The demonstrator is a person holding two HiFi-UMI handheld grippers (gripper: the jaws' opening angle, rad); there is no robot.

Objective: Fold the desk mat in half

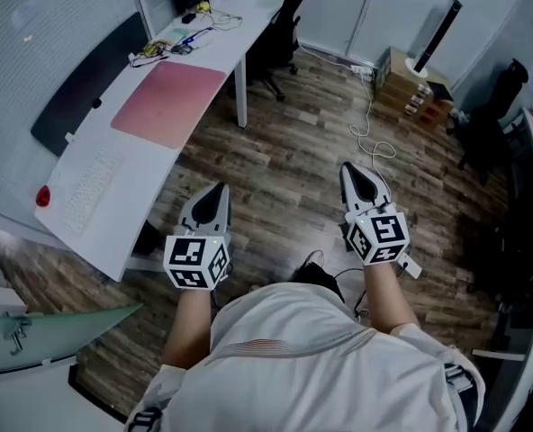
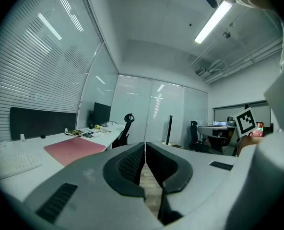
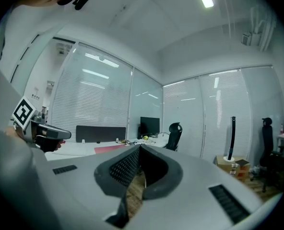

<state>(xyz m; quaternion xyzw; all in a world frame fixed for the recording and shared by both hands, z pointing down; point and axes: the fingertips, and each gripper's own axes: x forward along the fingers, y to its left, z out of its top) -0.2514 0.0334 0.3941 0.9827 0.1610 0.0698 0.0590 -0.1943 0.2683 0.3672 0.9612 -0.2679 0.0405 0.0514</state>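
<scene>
A pink desk mat (image 1: 169, 103) lies flat and unfolded on the white desk (image 1: 113, 232) at the upper left of the head view. It also shows in the left gripper view as the pink mat (image 2: 74, 149) and thinly in the right gripper view as a pink strip (image 3: 108, 149). My left gripper (image 1: 216, 192) hovers over the wooden floor, right of the desk's near end, jaws shut and empty. My right gripper (image 1: 356, 171) is held further right over the floor, also shut with nothing in it. Both stand well short of the mat.
A white keyboard (image 1: 88, 190) and a red object (image 1: 42, 196) lie on the desk nearer me than the mat. A black divider panel (image 1: 86, 81) lines the desk's left side. An office chair (image 1: 284, 21) stands at the far end; cables (image 1: 367, 124) and boxes (image 1: 409, 84) sit on the floor.
</scene>
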